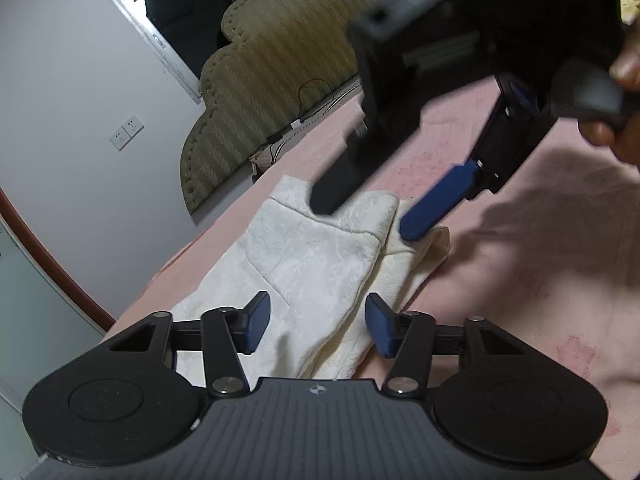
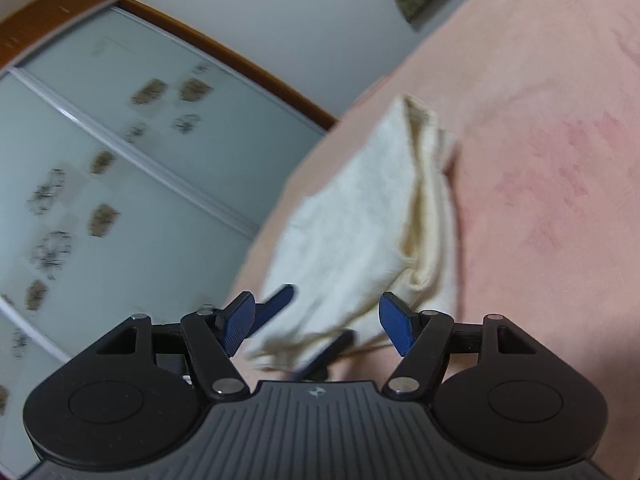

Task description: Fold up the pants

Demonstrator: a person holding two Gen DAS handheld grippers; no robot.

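Note:
Cream-white pants lie folded lengthwise on a pink bed. My left gripper is open just above the near end of the pants, holding nothing. My right gripper hovers open over the far end, its blue finger near the cloth's edge. In the right wrist view the pants stretch away from my open right gripper, and the left gripper's fingers show blurred at the near end.
A padded olive headboard stands behind the bed against a white wall with sockets. A window is beyond. Frosted sliding wardrobe doors stand beside the bed edge. A cable lies near the headboard.

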